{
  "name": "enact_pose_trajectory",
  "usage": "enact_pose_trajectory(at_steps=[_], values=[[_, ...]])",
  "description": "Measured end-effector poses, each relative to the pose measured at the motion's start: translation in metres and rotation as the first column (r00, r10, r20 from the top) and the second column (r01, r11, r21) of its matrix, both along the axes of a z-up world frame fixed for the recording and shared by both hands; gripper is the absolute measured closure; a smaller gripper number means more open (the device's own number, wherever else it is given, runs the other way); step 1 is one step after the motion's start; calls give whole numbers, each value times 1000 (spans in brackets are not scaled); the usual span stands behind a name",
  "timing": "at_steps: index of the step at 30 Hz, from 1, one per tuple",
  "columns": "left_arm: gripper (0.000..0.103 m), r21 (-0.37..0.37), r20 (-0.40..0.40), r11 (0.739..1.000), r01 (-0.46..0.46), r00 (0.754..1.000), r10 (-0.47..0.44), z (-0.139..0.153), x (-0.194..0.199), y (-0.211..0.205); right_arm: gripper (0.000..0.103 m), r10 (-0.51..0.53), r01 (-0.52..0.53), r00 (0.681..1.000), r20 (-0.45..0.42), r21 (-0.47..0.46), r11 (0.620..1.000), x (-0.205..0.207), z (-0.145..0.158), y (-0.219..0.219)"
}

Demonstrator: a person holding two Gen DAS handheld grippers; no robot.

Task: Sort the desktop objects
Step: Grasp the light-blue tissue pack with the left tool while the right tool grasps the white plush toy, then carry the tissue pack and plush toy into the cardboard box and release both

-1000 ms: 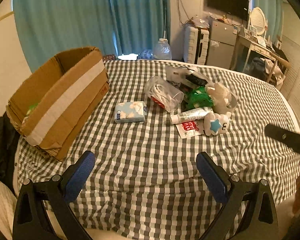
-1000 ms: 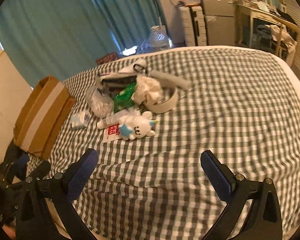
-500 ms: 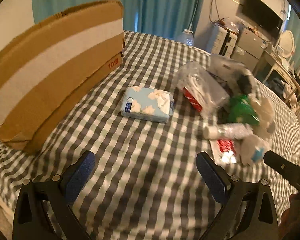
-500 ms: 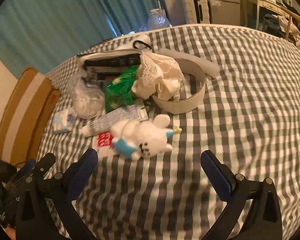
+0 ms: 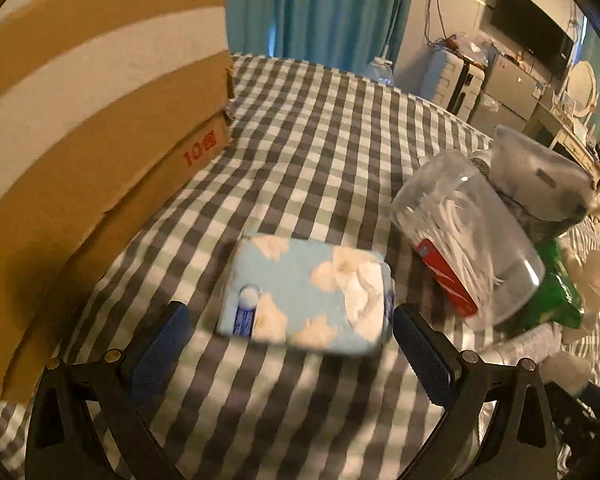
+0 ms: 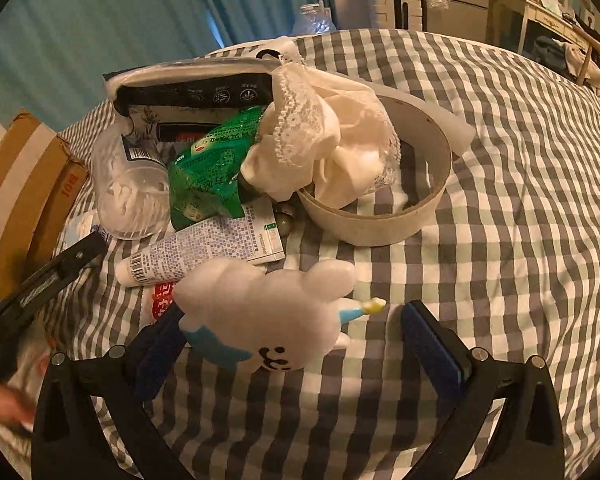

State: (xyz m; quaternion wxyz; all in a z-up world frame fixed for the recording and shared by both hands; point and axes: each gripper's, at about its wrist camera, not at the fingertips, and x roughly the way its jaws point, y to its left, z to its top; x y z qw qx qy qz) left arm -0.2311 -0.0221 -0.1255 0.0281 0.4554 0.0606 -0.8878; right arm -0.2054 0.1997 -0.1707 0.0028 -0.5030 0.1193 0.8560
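A light-blue tissue pack [image 5: 306,292] with white cloud print lies on the checked cloth, between the tips of my open left gripper [image 5: 290,338] and apart from both pads. A white plush toy [image 6: 268,316] with a blue patch lies between the pads of my open right gripper [image 6: 296,340]; its left side touches or hides the left pad. Behind the toy sit a white tube [image 6: 200,250], a green packet [image 6: 210,168], a clear tub of cotton swabs [image 6: 130,196], a lace cloth [image 6: 320,140] and a black-and-white pouch [image 6: 188,92].
A tall cardboard box [image 5: 88,152] stands close on the left of the tissue pack, also the box [image 6: 24,184] in the right wrist view. A round grey ring container [image 6: 384,216] holds the lace cloth. The left gripper's arm [image 6: 44,280] crosses the left edge.
Both grippers have moved forward and down. The tissue pack now lies between the left pads and the plush toy between the right pads. Both stay open.
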Motion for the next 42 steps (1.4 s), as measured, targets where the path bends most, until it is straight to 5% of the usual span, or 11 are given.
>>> enact_pose_trajectory(at_steps=[4, 6, 8, 24, 42], values=[[0, -36, 15, 999, 13, 1000, -13, -4, -11, -1, 11, 11, -11, 1000, 0, 28, 1000, -1, 0, -1], [22, -62, -2, 998, 29, 1000, -29, -2, -9, 1, 21, 32, -32, 999, -10, 32, 999, 0, 2, -4], [28, -87, -7, 995, 42, 999, -42, 3, -5, 5, 34, 49, -49, 999, -11, 33, 998, -1, 3, -8], [28, 0, 16, 1000, 26, 1000, -26, 46, 89, 1, 35, 52, -52, 998, -29, -5, 999, 34, 28, -9], [28, -19, -180, 998, 59, 982, -61, 170, 163, -9, 35, 114, -128, 977, -181, -69, 989, 130, 123, -42]])
